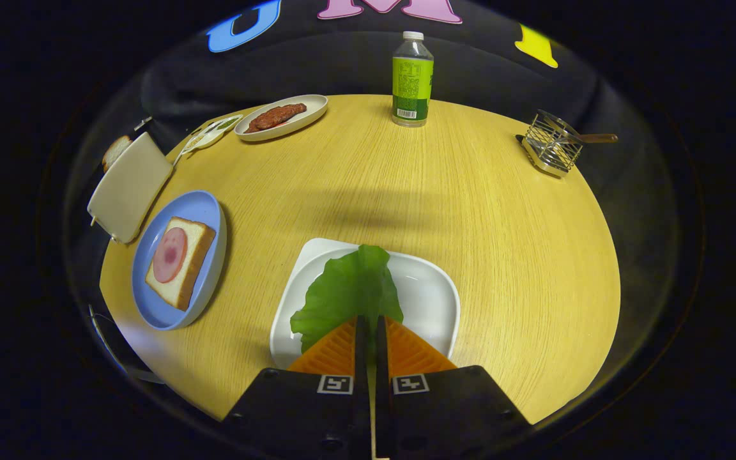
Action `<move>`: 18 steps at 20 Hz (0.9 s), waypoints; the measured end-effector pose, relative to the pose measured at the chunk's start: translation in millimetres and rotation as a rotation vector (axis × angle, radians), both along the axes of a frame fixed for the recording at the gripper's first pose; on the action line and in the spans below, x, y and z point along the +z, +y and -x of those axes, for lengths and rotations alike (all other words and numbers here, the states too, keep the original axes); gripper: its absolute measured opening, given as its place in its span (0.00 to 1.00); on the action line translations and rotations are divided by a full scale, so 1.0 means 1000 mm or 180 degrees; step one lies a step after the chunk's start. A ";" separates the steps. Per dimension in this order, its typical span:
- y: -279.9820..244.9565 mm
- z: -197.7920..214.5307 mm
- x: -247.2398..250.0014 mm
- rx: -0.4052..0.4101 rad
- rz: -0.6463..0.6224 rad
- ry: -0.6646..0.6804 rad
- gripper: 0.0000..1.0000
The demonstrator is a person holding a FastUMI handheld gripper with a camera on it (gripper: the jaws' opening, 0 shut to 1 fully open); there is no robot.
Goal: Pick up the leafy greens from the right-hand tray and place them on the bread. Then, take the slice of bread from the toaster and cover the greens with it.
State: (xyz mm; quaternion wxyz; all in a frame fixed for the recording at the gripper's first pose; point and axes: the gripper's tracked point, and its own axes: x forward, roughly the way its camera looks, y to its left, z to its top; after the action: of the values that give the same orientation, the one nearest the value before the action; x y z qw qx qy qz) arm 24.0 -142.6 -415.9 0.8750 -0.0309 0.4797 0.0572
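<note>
The gripper [368, 322] is closed on the near edge of the greens [349, 291], which lie over the white tray [432, 287]. Lift straight up first – the leaf is thin and may slip – then carry it left to the bread [183, 259] on the blue plate [205, 204] and release low.

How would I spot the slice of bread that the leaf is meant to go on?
Start at the round wooden table. Off to the left of the gripper, whose fingers are shut on the green leaf over the white tray, sits a blue plate. The bread lies flat on it, topped with a pink round of ham, unlike the bare slice standing in the toaster.
</note>
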 end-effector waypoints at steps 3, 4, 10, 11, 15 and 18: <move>-0.004 0.000 0.012 -0.0049 -0.0033 0.0044 0.05; -0.005 -0.001 0.019 -0.0041 -0.0017 0.0011 0.05; 0.018 -0.008 0.078 0.0004 -0.0117 -0.0192 0.05; 0.027 -0.008 0.090 0.0020 -0.0159 -0.0222 0.05; 0.071 -0.012 0.125 0.0120 -0.0367 -0.0312 0.05; 0.113 -0.014 0.137 0.0278 -0.0496 -0.0324 0.05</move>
State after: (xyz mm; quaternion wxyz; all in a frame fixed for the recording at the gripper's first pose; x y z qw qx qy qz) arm 38.2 -29.3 -278.6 0.8947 0.0135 0.4269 0.1308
